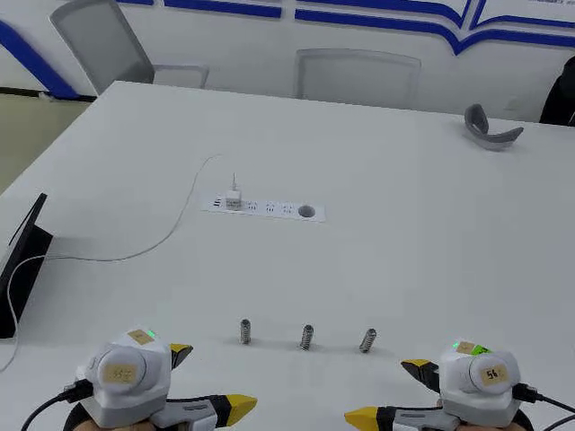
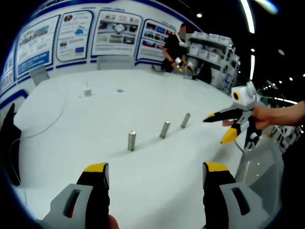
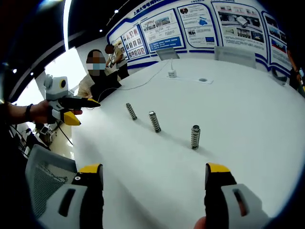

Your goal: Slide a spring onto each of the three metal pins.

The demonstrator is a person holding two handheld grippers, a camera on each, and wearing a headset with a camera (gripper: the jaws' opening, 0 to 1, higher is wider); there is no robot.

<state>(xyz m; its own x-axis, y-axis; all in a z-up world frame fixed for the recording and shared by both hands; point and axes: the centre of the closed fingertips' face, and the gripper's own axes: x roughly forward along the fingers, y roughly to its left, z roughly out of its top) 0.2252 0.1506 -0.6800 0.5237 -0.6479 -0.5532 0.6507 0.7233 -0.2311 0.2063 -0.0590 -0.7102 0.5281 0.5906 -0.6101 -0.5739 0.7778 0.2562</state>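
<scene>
Yellow-tipped grey left tongs and matching right tongs sat lowest in head view, both spread wide w/ nothing between the jaws. Just ahead, approx. midway between them, three short silvery metal pins stood in a row on the white worktop: left pin, middle pin, right pin. Long axes were near vertical; right pin leaned a bit. Right gripper view showed a coiled steel spring round each pin, so by my read all three were already loaded & task looked done; left gripper view was too soft to confirm coils. Left pin lay nearer left tongs, right pin nearer right tongs, middle pin approx. equal to both. Any further touch would mean reaching straight fwd, then coming down along a pin's upright axis. White power strip w/ charger and thin white cable lay farther back, well apart from pins.
</scene>
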